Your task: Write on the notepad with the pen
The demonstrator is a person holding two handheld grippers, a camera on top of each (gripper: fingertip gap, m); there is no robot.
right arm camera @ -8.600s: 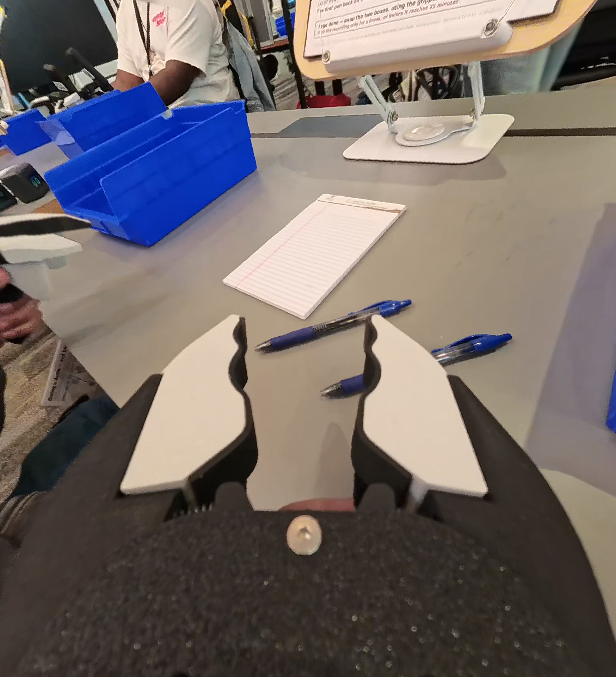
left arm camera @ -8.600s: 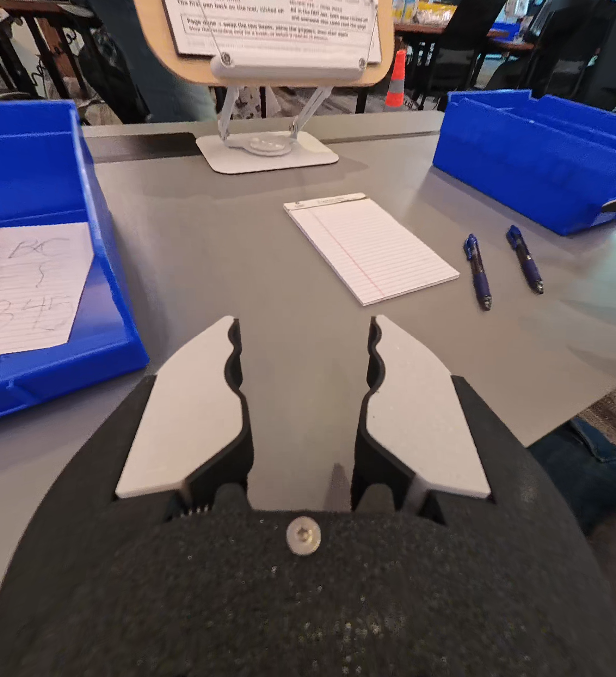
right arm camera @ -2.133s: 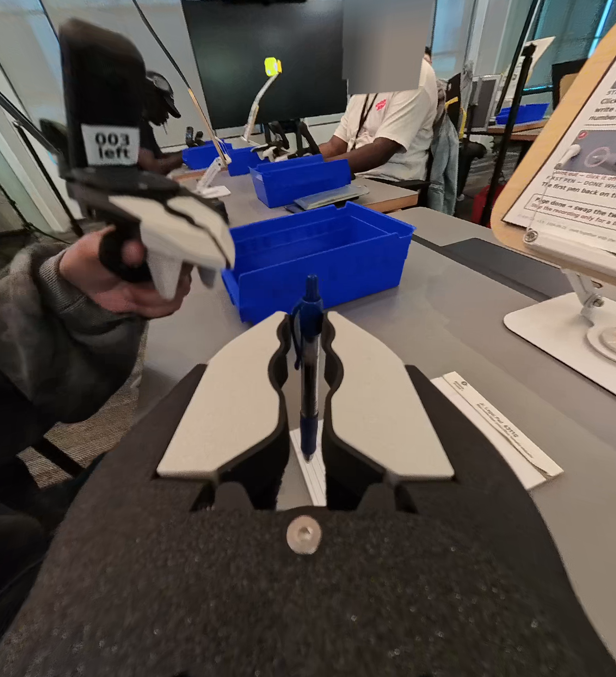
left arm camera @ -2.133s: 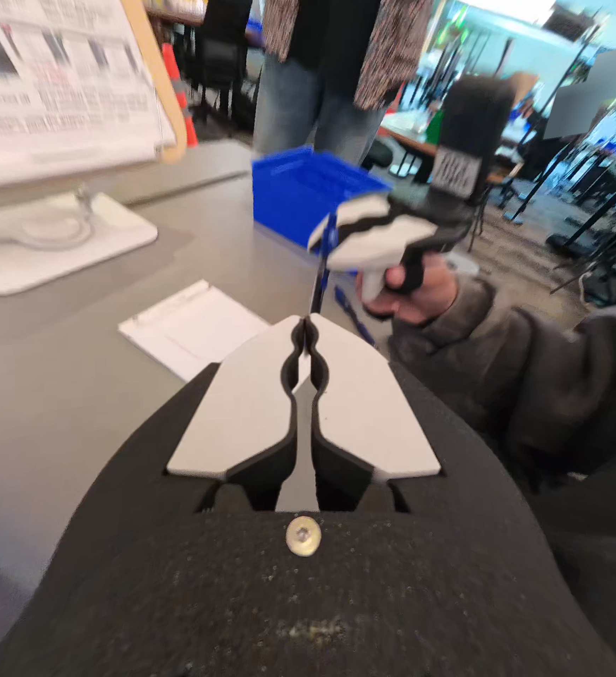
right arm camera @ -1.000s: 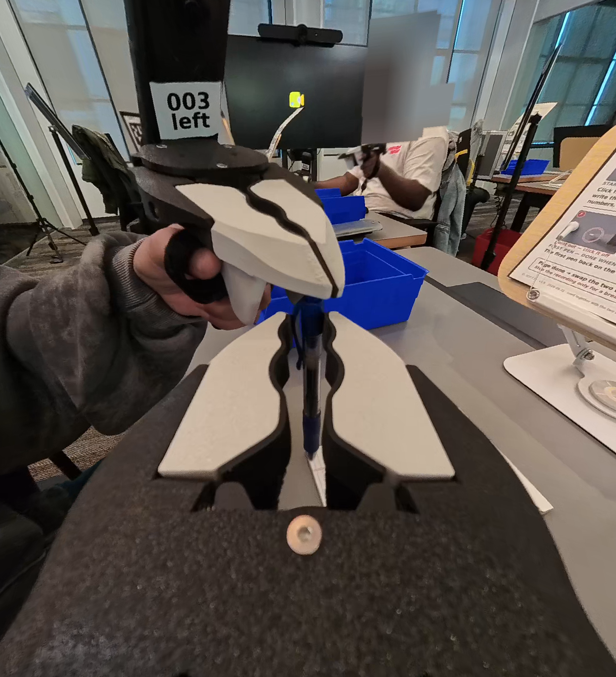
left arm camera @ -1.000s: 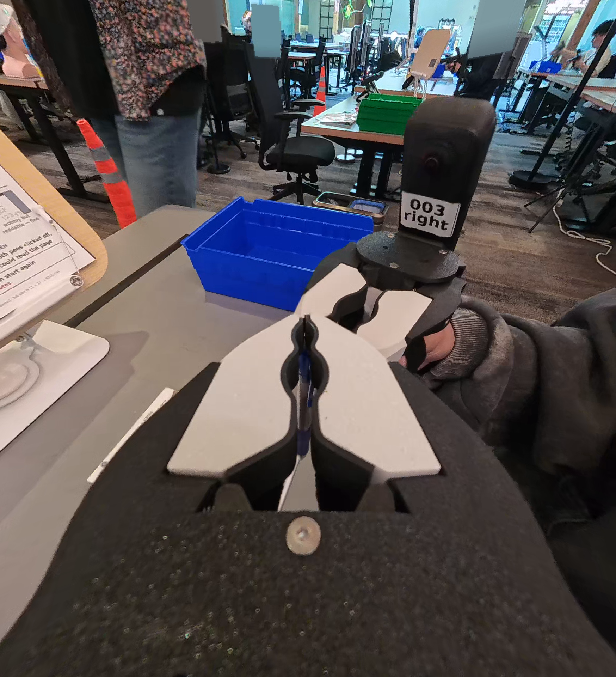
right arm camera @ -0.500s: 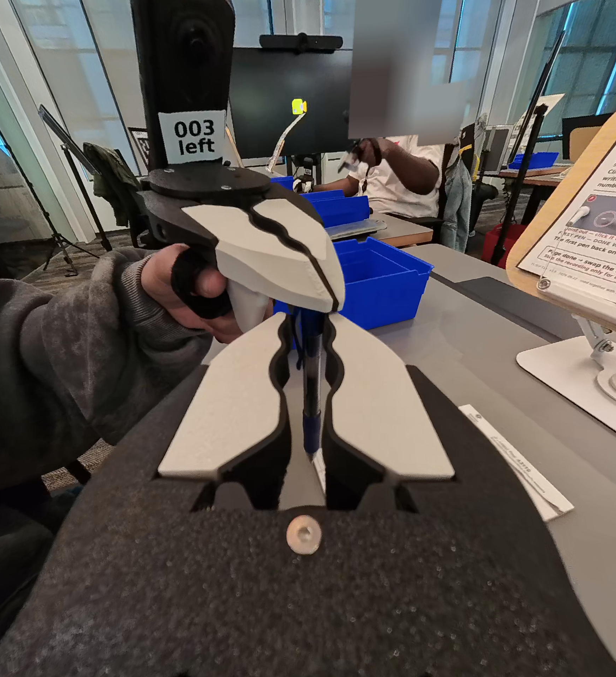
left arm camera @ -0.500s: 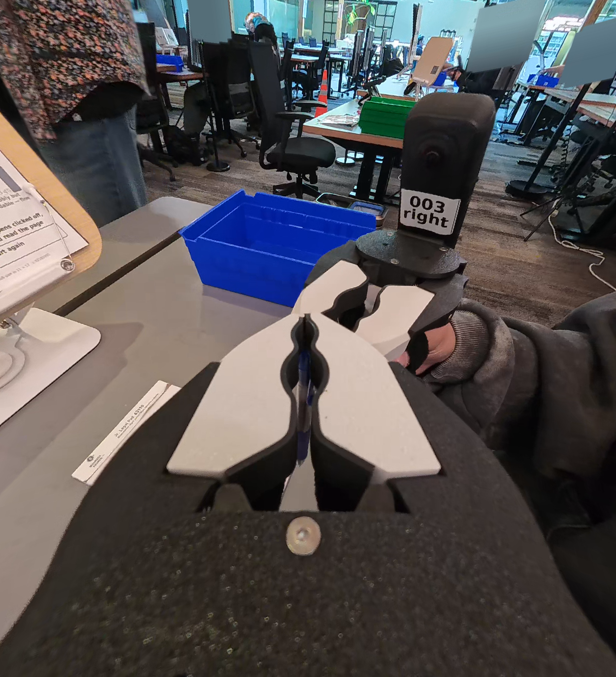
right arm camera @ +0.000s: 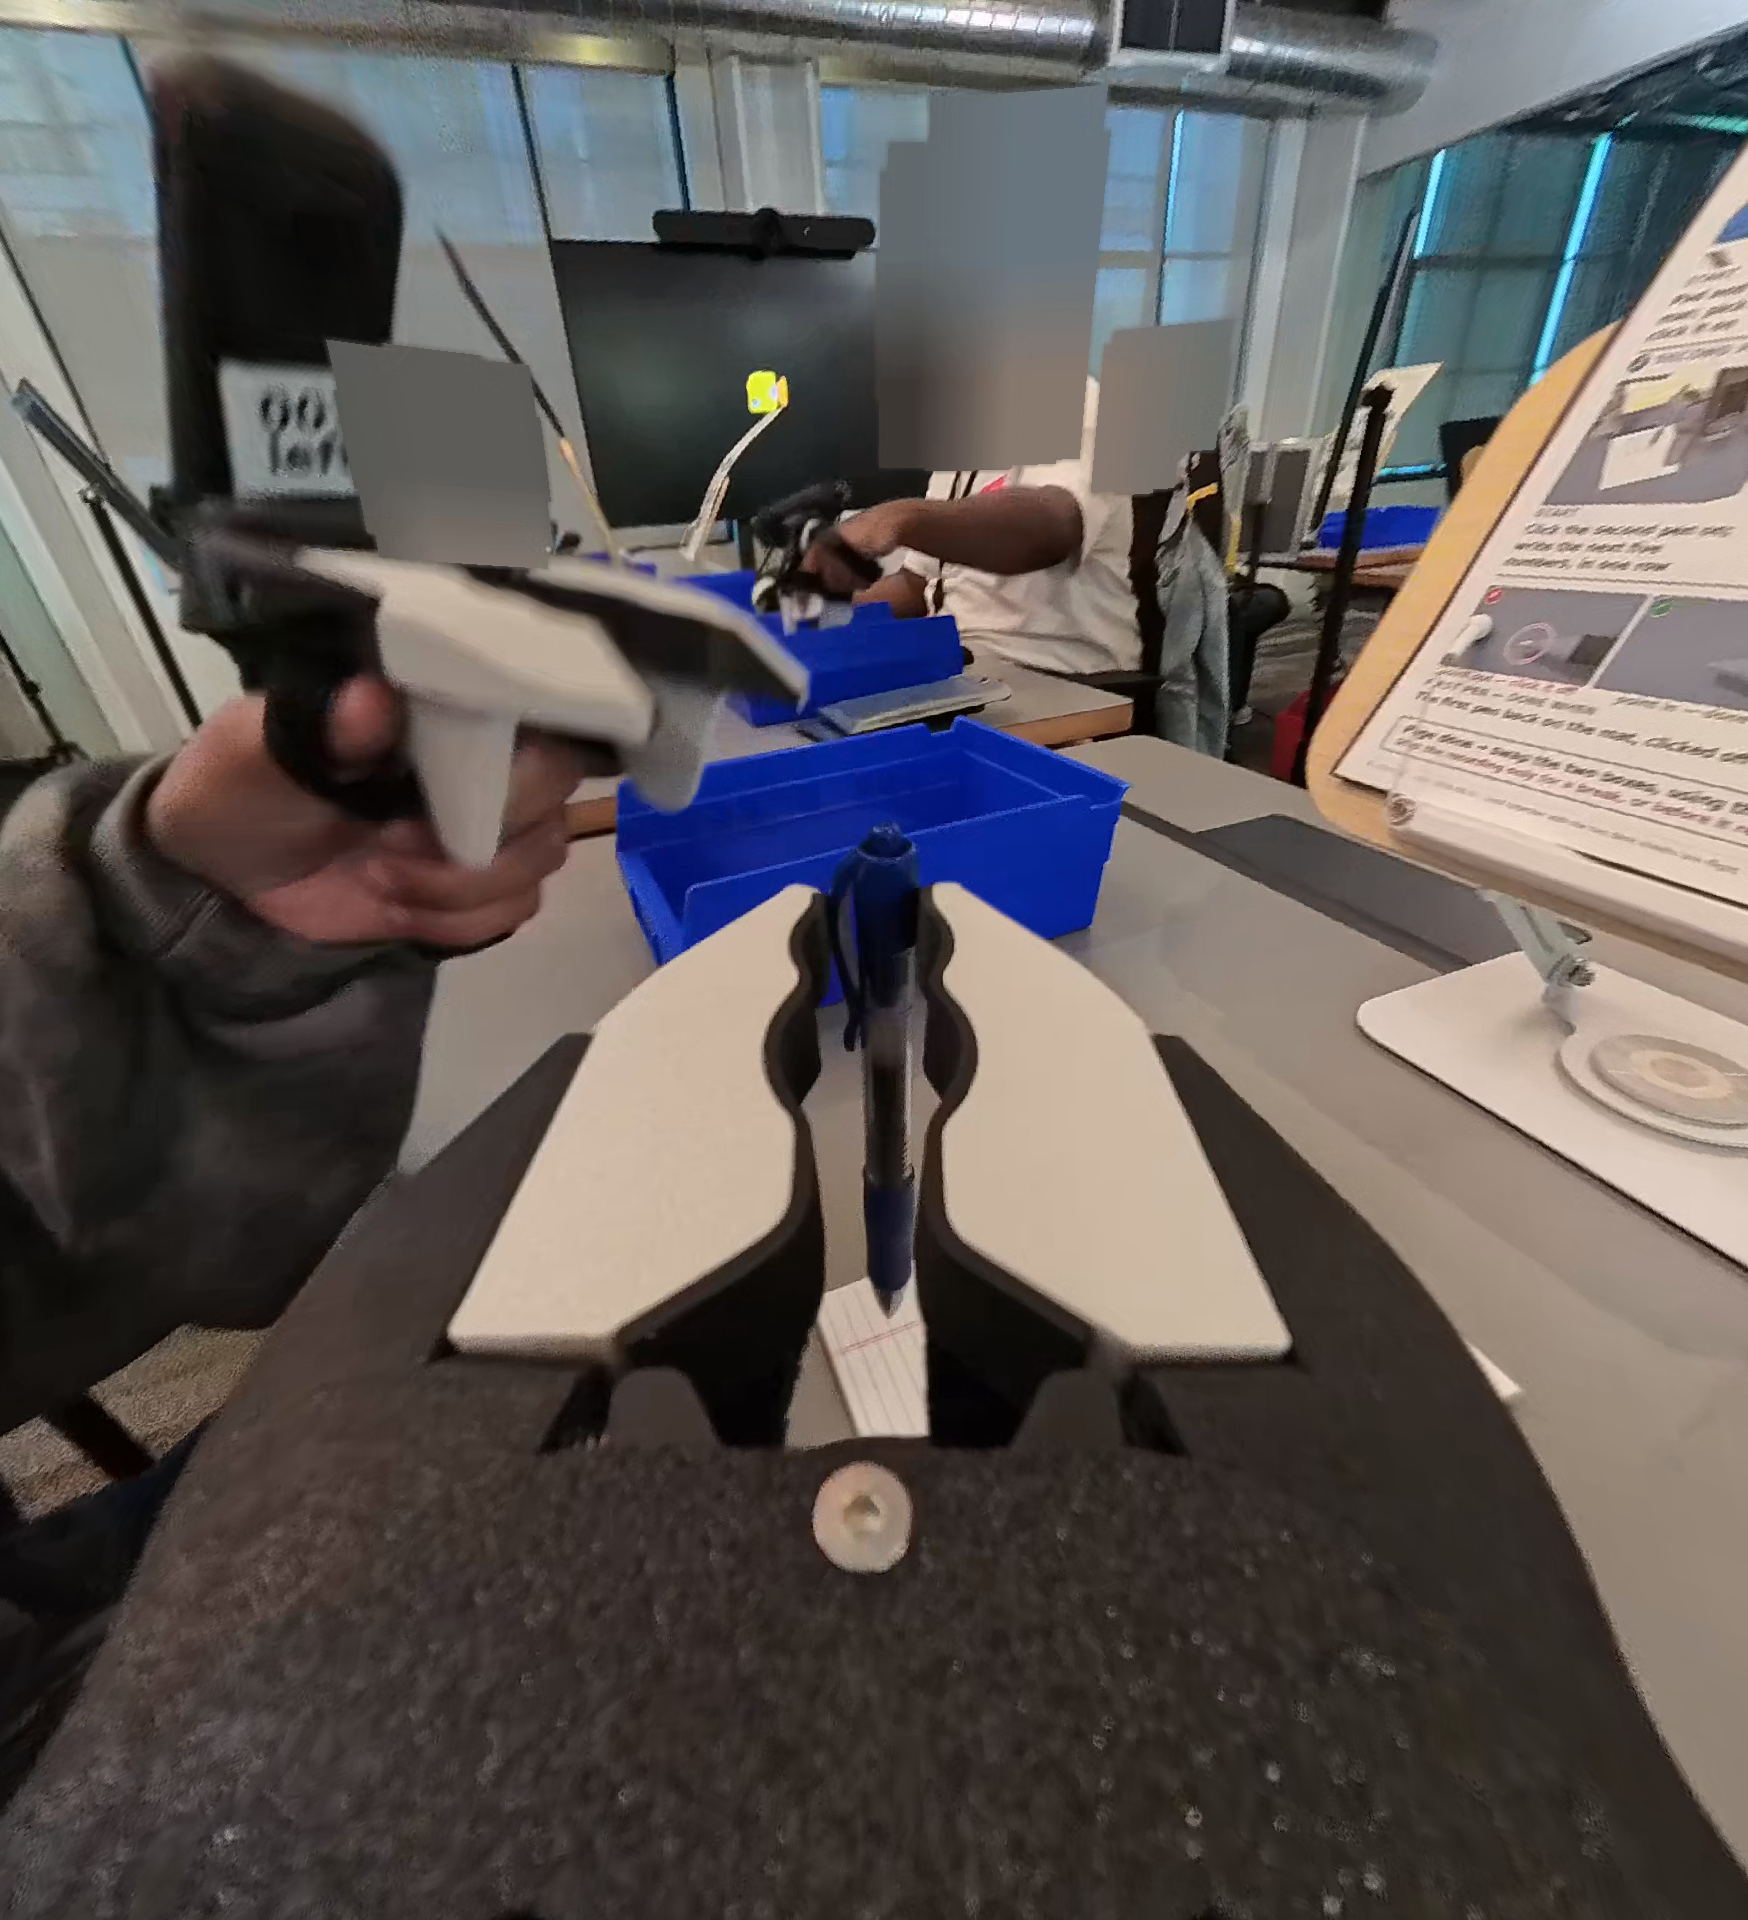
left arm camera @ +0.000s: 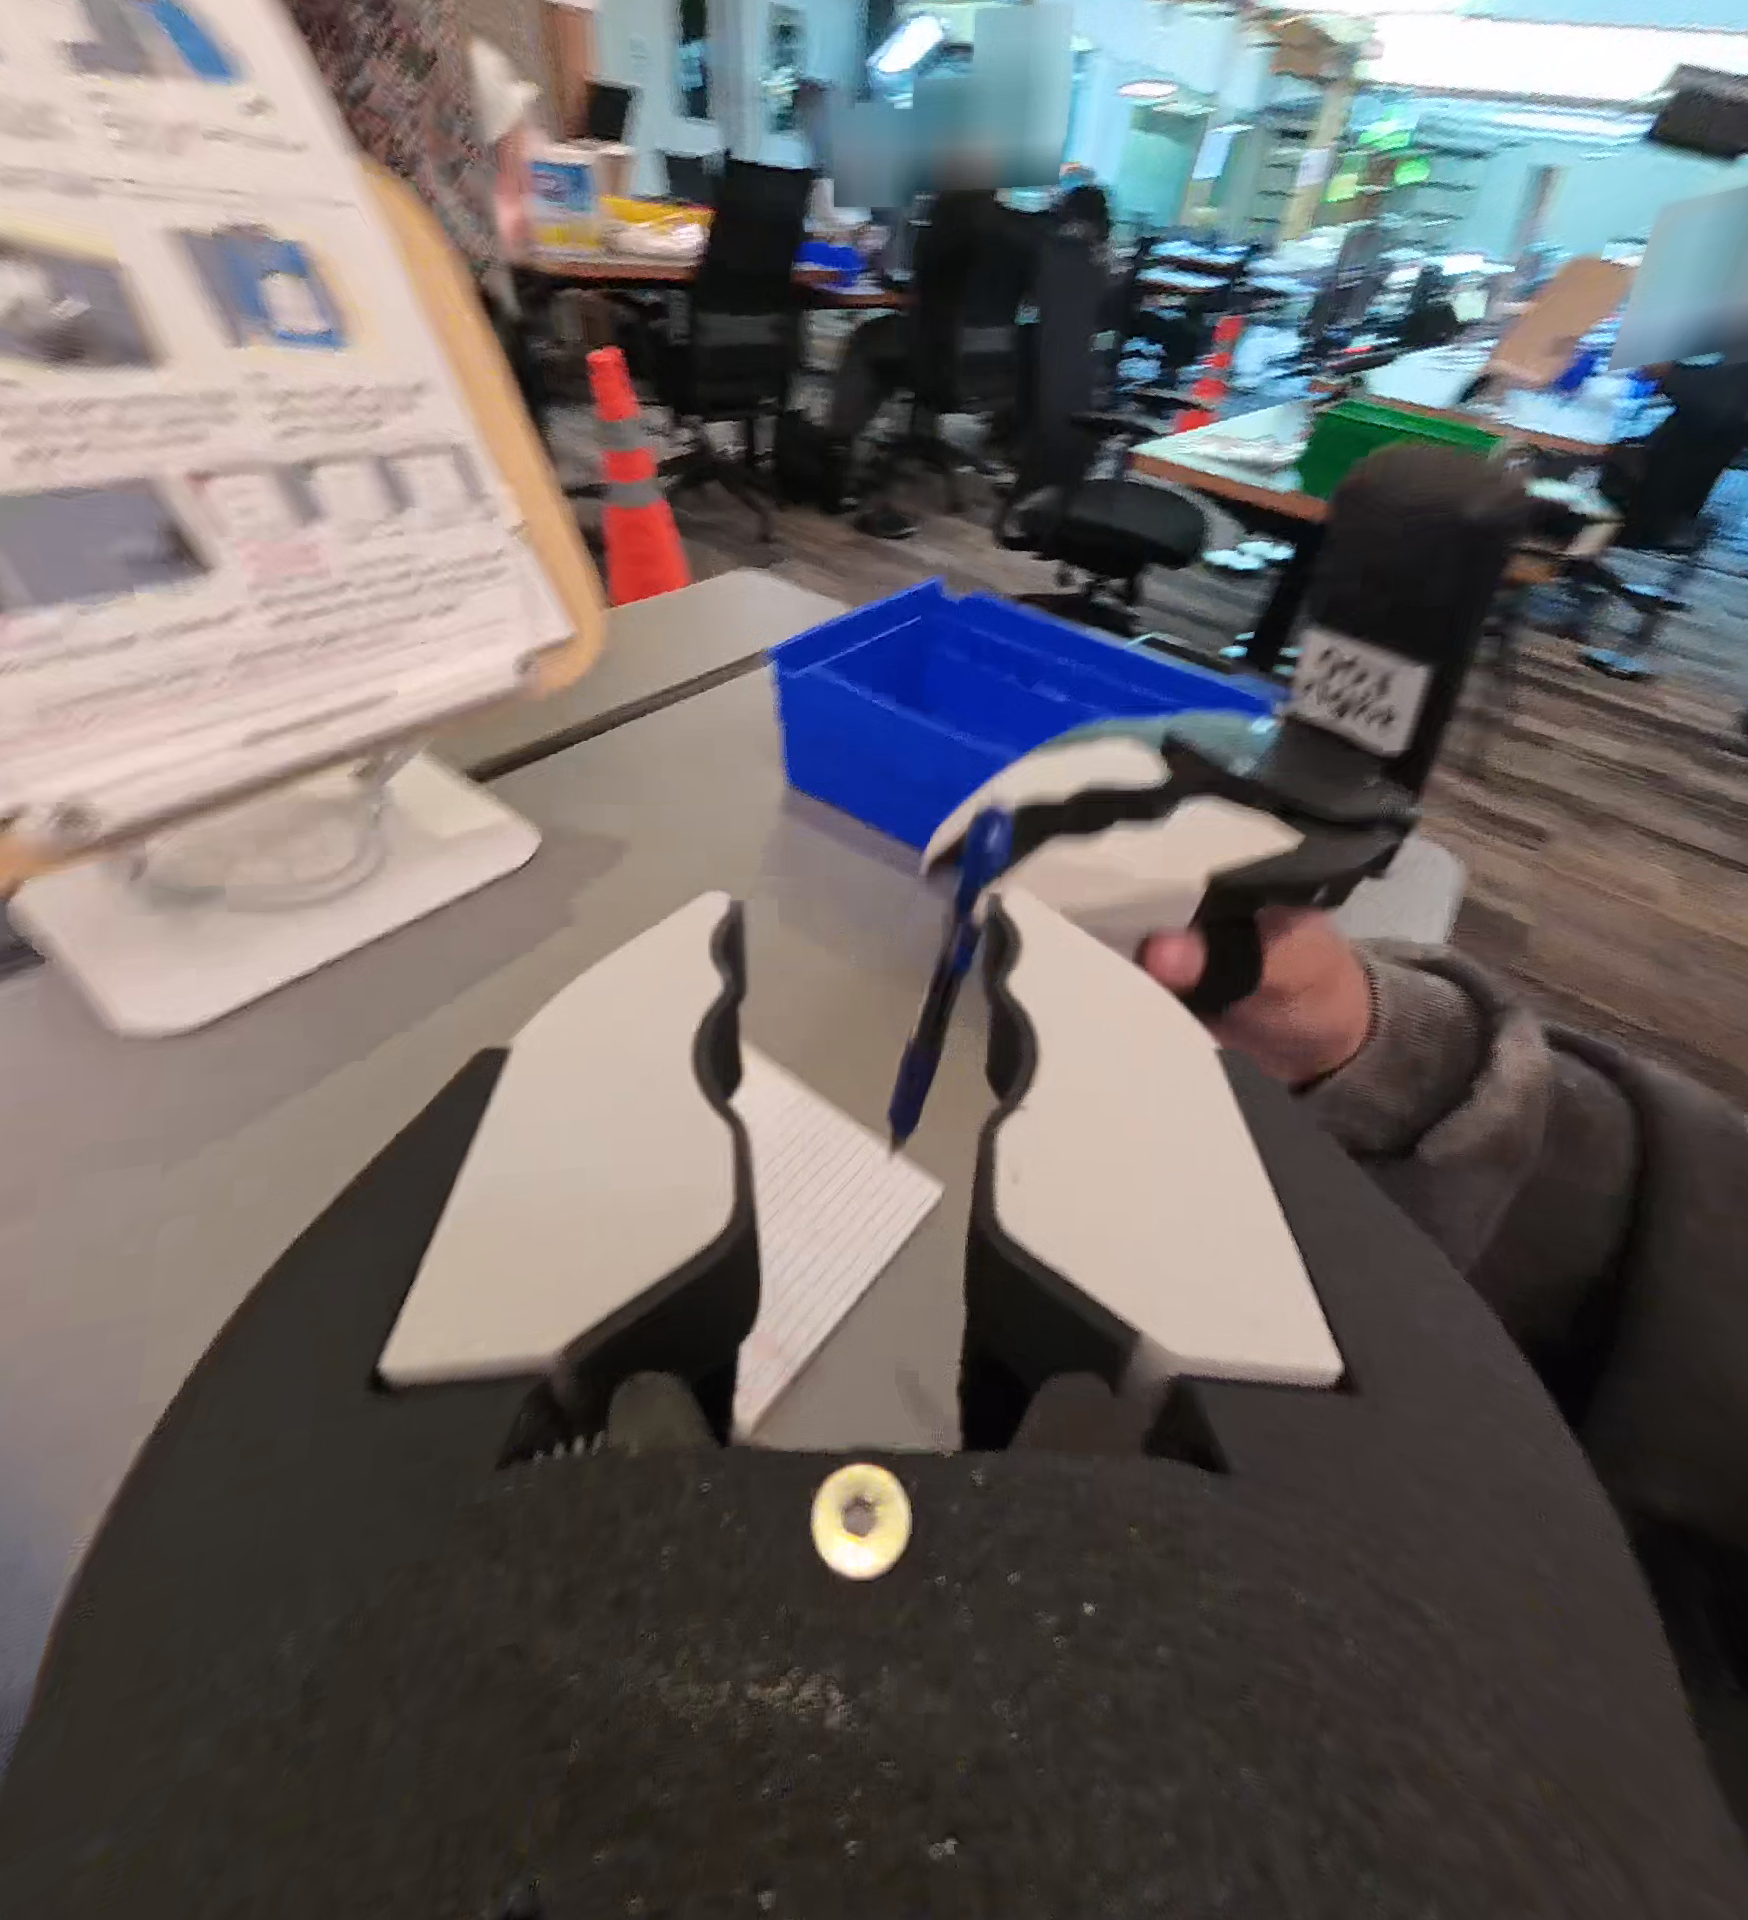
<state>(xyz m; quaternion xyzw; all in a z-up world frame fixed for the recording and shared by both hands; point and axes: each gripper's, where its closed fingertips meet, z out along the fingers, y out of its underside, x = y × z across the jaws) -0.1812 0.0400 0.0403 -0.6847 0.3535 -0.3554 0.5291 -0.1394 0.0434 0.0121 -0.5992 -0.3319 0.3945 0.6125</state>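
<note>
A blue pen [right arm camera: 885,1091] stands upright in my right gripper [right arm camera: 875,904], which is shut on its barrel, tip down just above the white lined notepad [right arm camera: 880,1361]. In the left wrist view the pen [left arm camera: 943,987] hangs tilted from the right gripper [left arm camera: 953,847] over the near corner of the notepad [left arm camera: 828,1216]. My left gripper [left arm camera: 859,914] is open and empty, with the pen between its fingertips but clear of them. It also shows in the right wrist view [right arm camera: 745,717], up and left of the pen's top.
A blue bin [left arm camera: 911,717] stands on the grey table [left arm camera: 226,1091] beyond the pen; it also shows in the right wrist view [right arm camera: 880,821]. A clipboard on a white stand [right arm camera: 1628,623] stands at the right. People and other desks are behind. About 6 centimeters separates my left fingertips from my right.
My left gripper, shut at the pen's top half a second ago, has opened and drawn back. The right gripper still holds the pen and both views have swung.
</note>
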